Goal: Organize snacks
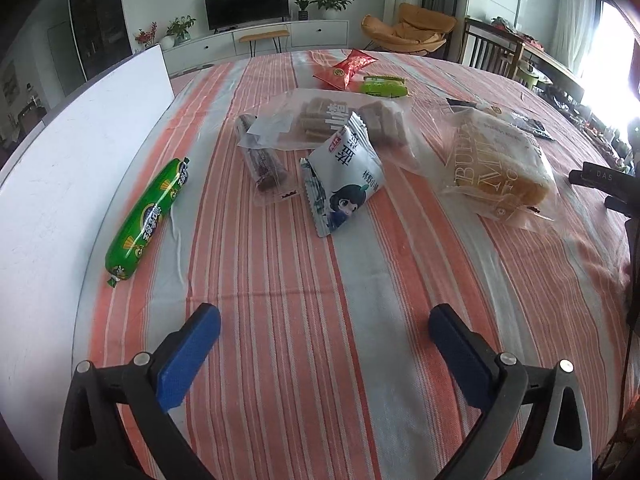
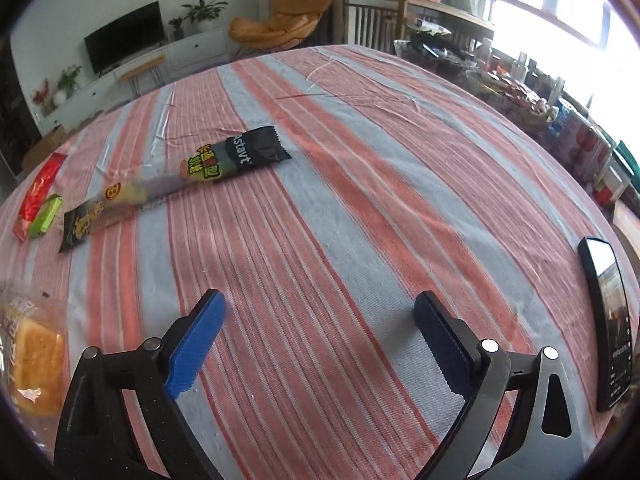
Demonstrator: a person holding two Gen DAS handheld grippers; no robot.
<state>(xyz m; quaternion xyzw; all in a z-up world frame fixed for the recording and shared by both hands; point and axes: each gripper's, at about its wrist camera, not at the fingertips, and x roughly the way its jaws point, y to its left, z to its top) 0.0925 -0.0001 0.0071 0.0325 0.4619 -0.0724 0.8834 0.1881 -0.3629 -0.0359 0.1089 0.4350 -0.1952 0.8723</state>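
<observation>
In the left wrist view, snacks lie on the striped tablecloth [image 1: 320,280]: a green sausage stick [image 1: 150,216] at the left, a white cartoon packet [image 1: 342,180] in the middle, clear bags of brown biscuits [image 1: 320,124], a dark roll in a clear wrapper [image 1: 266,164], a bread bag [image 1: 496,164] at the right, and a red packet [image 1: 346,68] with a green bar [image 1: 384,86] far back. My left gripper [image 1: 324,322] is open over bare cloth, short of them. My right gripper [image 2: 320,310] is open and holds nothing; long dark snack packets [image 2: 176,184] lie ahead to its left.
A white board [image 1: 80,152] stands along the table's left side. A phone [image 2: 608,332] lies near the right edge in the right wrist view. Bread [image 2: 36,364] shows at the lower left there. A cluttered shelf [image 2: 560,120] stands beyond the table's right edge.
</observation>
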